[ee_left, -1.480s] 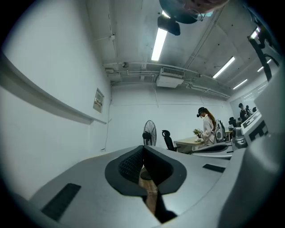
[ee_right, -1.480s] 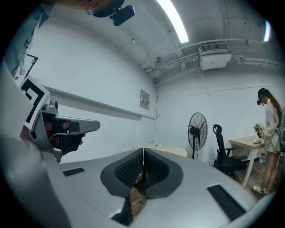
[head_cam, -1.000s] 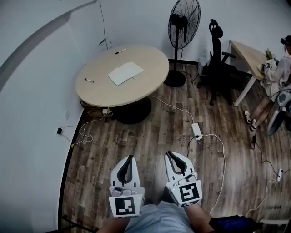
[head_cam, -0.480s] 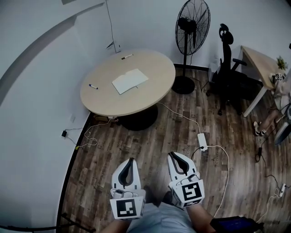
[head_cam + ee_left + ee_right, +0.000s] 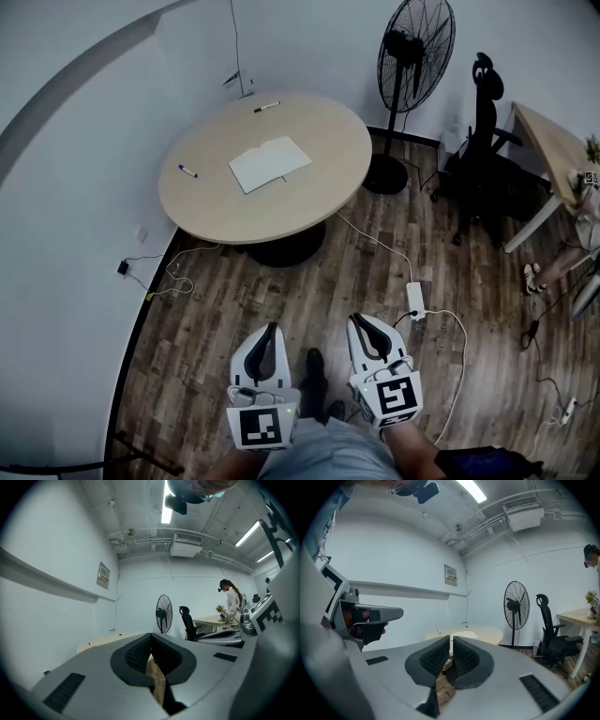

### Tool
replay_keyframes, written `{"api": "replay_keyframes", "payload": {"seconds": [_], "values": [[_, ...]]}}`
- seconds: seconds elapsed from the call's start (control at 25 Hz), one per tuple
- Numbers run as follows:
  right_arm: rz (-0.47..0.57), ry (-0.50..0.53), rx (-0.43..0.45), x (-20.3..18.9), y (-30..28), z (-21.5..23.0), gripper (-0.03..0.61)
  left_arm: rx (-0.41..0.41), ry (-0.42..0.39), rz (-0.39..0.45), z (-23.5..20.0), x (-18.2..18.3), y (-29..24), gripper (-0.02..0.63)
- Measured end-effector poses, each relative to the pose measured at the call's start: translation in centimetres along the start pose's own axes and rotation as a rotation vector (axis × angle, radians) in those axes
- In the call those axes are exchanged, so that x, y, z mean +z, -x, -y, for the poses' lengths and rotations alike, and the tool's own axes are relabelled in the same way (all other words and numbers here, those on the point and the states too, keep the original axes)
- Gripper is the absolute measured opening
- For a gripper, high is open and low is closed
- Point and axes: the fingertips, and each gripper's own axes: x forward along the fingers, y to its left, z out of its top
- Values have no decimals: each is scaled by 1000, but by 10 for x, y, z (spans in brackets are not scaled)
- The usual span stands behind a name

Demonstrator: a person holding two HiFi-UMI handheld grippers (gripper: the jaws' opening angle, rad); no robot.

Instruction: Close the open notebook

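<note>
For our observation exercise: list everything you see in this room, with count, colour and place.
table: one, tan, round, upper centre
notebook: one, white, open on the table
pens: two, one blue-capped, near the table's edges
fan: one, black, right of the table
office chair: one, black, right of the fan
desk: one, tan, far right
power strip: one, white, on the floor
left gripper: one, white, shut, bottom centre
right gripper: one, white, shut, beside it
</note>
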Motion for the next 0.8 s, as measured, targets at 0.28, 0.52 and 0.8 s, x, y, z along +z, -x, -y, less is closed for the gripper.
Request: {"api": "replay_keyframes", "payload": {"seconds": [0.28, 0.52, 0.8], "values": [[32, -3, 27, 3, -95, 33, 51, 10, 23, -25, -37, -10, -95, 18], [8, -1, 50, 15, -182, 50, 51, 24, 29, -22, -79, -6, -173, 18], [33, 23, 47, 55, -261, 56, 51, 25, 36, 38, -127, 18, -237, 18]]}}
